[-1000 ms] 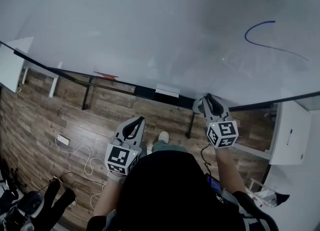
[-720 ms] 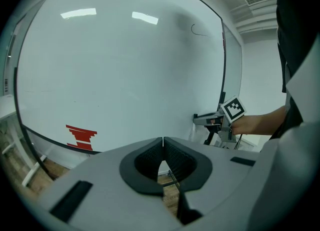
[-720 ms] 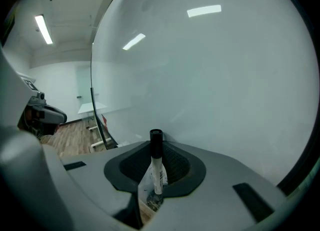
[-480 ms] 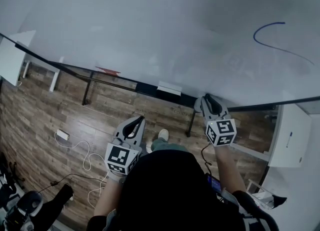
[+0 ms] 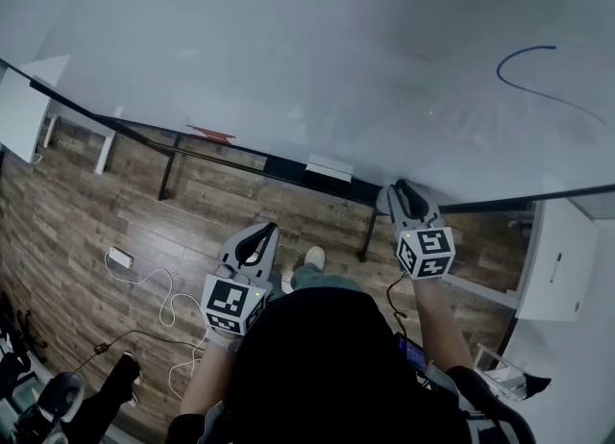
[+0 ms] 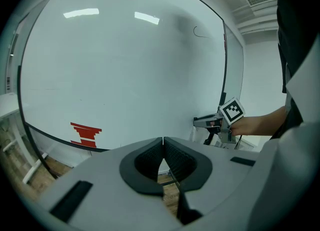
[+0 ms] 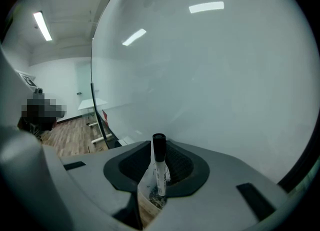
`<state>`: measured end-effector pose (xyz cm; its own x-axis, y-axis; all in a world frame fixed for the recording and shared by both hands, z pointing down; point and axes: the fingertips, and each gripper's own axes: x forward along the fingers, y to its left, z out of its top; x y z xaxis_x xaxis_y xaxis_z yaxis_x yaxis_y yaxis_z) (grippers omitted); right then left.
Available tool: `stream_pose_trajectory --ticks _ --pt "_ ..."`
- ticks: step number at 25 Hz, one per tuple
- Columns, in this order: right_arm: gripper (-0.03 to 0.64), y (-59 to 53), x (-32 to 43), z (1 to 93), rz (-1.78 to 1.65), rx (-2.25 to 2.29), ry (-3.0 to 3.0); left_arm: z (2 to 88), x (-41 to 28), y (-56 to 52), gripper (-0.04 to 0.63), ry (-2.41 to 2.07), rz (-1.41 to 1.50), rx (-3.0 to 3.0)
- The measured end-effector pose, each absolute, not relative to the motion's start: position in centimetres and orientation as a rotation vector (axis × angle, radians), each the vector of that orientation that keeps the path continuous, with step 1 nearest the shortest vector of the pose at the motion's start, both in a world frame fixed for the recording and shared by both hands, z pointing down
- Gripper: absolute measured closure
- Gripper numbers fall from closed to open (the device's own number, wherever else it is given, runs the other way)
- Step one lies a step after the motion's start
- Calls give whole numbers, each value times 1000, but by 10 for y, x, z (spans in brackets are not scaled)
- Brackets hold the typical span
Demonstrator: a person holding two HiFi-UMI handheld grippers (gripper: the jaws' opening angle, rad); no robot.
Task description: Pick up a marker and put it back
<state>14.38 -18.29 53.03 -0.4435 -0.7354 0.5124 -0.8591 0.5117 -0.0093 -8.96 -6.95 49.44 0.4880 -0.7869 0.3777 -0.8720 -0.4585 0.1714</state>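
Right gripper (image 7: pixel 159 171) clamps the marker (image 7: pixel 159 164), black end toward the whiteboard (image 7: pixel 215 75), likely for return. Left gripper (image 6: pixel 163 149) is closed and empty.

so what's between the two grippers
Head view: a white shoe and a dark stand leg, over wood floor, lie between the left gripper and the right gripper holding the marker.

Marker (image 7: pixel 159 167) label print illegible

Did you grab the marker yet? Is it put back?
Picking up looks done: the right tool is shut on the marker, held in front of the whiteboard. The left tool is shut and empty. Putting the marker back is not yet done.
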Motion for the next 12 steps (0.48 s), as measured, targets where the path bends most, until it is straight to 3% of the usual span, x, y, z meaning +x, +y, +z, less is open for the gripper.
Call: stream_pose_trajectory --ticks 12 --pt "497 -172 148 497 338 1435 -2312 484 -94 -74 572 -1330 338 2460"
